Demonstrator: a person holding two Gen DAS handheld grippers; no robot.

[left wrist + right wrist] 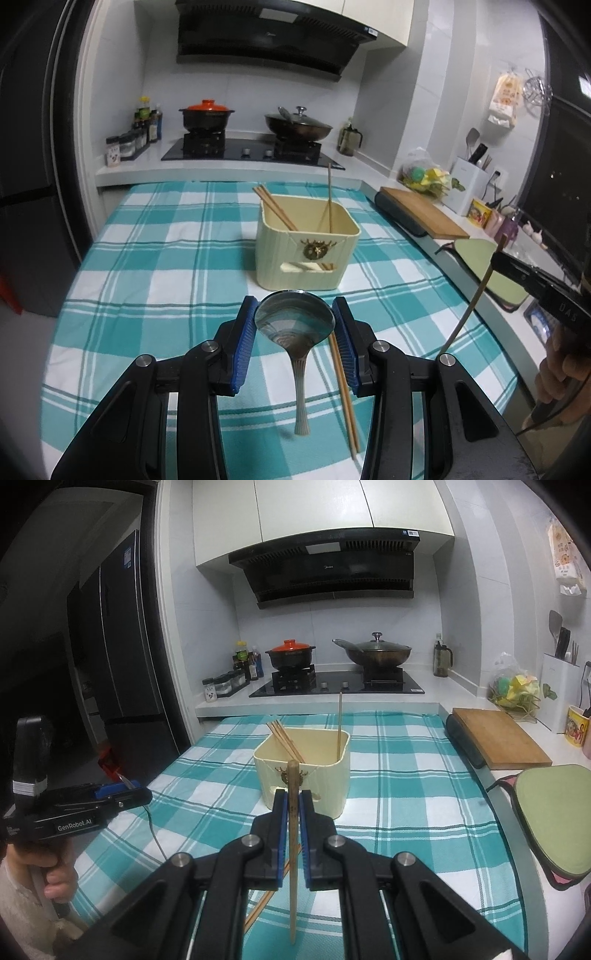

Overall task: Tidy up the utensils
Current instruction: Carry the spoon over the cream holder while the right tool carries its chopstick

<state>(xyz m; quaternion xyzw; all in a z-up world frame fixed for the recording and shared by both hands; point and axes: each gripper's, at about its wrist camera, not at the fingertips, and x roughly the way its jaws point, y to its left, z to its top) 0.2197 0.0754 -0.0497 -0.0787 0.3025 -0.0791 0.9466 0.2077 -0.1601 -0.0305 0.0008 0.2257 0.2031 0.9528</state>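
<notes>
A cream utensil holder stands mid-table on the teal checked cloth. Brown chopsticks lean in its left side and a pale chopstick stands at its right. My left gripper is shut on the bowl of a metal spoon, whose handle hangs down above the cloth. My right gripper is shut on a single wooden chopstick, held upright just in front of the holder. A pair of chopsticks lies on the cloth under the grippers. Each gripper also shows in the other view: right gripper, left gripper.
Behind the table a stove carries a clay pot and a lidded wok. A wooden cutting board and a green mat lie on the right counter. A dark fridge stands at left. A person's hand grips the left tool.
</notes>
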